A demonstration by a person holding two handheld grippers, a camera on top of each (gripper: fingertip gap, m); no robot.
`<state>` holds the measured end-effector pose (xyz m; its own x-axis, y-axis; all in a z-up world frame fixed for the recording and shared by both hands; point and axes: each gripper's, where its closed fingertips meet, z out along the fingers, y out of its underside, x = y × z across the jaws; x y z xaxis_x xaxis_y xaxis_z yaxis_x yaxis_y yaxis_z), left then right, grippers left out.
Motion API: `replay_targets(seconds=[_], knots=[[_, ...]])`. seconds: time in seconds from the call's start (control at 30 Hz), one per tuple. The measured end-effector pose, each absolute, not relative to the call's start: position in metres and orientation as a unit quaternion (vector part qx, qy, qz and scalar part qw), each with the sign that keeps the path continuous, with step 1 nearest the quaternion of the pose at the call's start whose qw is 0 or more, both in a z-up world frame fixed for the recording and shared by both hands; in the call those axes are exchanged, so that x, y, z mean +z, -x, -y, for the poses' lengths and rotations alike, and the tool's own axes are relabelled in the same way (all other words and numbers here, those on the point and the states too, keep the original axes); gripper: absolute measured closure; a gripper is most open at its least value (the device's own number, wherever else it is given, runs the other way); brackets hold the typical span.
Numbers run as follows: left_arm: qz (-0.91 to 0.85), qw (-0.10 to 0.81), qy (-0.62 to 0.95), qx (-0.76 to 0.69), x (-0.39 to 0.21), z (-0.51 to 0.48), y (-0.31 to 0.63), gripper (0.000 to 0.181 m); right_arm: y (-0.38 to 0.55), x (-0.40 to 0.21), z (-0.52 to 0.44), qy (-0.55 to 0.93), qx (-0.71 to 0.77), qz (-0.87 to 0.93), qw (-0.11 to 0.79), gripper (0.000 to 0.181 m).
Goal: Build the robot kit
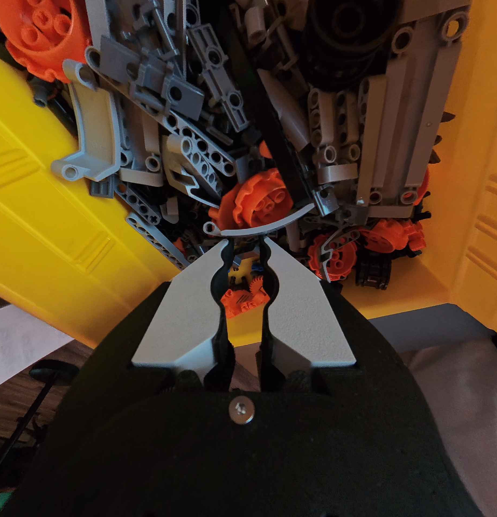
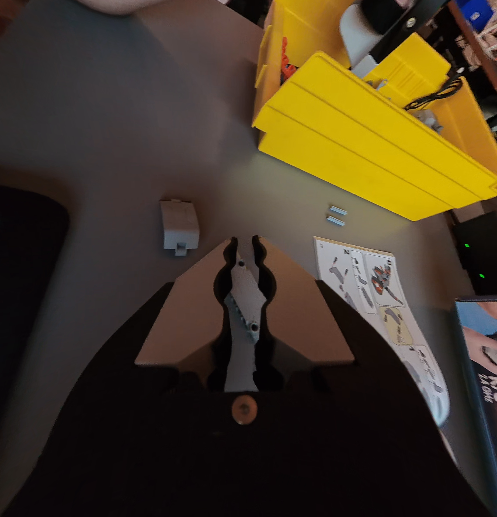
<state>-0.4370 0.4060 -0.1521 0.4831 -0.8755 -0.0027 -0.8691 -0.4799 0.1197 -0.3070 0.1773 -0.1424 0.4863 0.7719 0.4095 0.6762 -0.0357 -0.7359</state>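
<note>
Worktop: a plain grey worktop (image 2: 107, 134), dimly lit, carries the loose items in the right wrist view; a dark rounded mass covers its left edge.
Room: wood-grain floor and pale cloth show at the lower margins of the left wrist view; cluttered shelving lies beyond the bins at upper right of the right wrist view, too blurred to itemise.
Bins: yellow plastic bins (image 2: 367, 145) stand on the worktop at upper right; one yellow bin (image 1: 45, 223) is seen from above, filled with grey beams, panels and orange toothed wheels (image 1: 258, 204).
Left gripper: left gripper (image 1: 245, 241) hangs over the bin, fingers slightly parted with nothing between them, tips just beside a thin curved grey panel (image 1: 264, 225) lying across an orange wheel.
Right gripper: right gripper (image 2: 245, 239), fingers pinching a grey beam piece (image 2: 245, 296).
Beam orientation: long axis runs along the fingers, narrow end pointing forward towards the tips, wider end back at the gripper body.
Nearby items: a grey box-shaped part (image 2: 178, 225) ahead and left of the tips; two small grey pins (image 2: 336, 215) side by side ahead and right; an instruction sheet (image 2: 378, 307) and a printed box (image 2: 485, 377) at right.
Obscured: the beam's rear end is hidden by the gripper body; bin contents in the right wrist view are mostly hidden by the walls.
</note>
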Motion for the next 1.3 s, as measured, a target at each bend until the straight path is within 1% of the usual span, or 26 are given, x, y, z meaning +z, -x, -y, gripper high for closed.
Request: replay_targets(seconds=[0.13, 0.17, 0.2, 0.27, 0.33, 0.5, 0.6, 0.73, 0.8, 0.93, 1.0, 1.2, 1.3], knots=[[0.52, 0.046, -0.853, -0.026, -0.151, -0.404, 0.432, 0.166, 0.309, -0.147, -0.174, 0.724, 0.07, 0.505, 0.464, 0.17], [0.524, 0.047, -0.851, -0.001, -0.15, -0.399, 0.424, 0.169, 0.309, -0.147, -0.174, 0.724, 0.067, 0.506, 0.465, 0.17], [0.529, 0.043, -0.847, 0.03, -0.148, -0.394, 0.413, 0.176, 0.31, -0.147, -0.174, 0.723, 0.067, 0.506, 0.465, 0.17], [0.534, 0.022, -0.844, 0.045, -0.144, -0.395, 0.4, 0.178, 0.311, -0.147, -0.173, 0.723, 0.069, 0.507, 0.464, 0.17], [0.537, 0.031, -0.843, 0.029, -0.148, -0.394, 0.402, 0.171, 0.311, -0.148, -0.173, 0.723, 0.068, 0.508, 0.463, 0.169], [0.529, 0.044, -0.848, 0.014, -0.154, -0.397, 0.408, 0.164, 0.31, -0.151, -0.173, 0.723, 0.064, 0.512, 0.459, 0.169], [0.516, 0.038, -0.856, 0.007, -0.149, -0.398, 0.415, 0.153, 0.31, -0.152, -0.173, 0.724, 0.063, 0.514, 0.457, 0.169], [0.477, 0.047, -0.877, -0.037, -0.141, -0.398, 0.448, 0.138, 0.31, -0.153, -0.173, 0.724, 0.064, 0.513, 0.457, 0.17], [0.459, 0.07, -0.884, -0.057, -0.142, -0.394, 0.466, 0.141, 0.31, -0.153, -0.174, 0.725, 0.064, 0.512, 0.456, 0.169], [0.442, 0.143, -0.882, -0.076, -0.152, -0.377, 0.493, 0.144, 0.308, -0.155, -0.174, 0.727, 0.065, 0.51, 0.455, 0.169], [0.432, 0.139, -0.889, -0.062, -0.154, -0.378, 0.488, 0.151, 0.308, -0.155, -0.175, 0.727, 0.064, 0.51, 0.455, 0.17], [0.432, 0.141, -0.889, -0.054, -0.154, -0.376, 0.486, 0.141, 0.308, -0.159, -0.174, 0.727, 0.059, 0.516, 0.449, 0.169], [0.431, 0.145, -0.889, -0.049, -0.154, -0.374, 0.485, 0.142, 0.308, -0.16, -0.174, 0.727, 0.058, 0.518, 0.447, 0.169]])
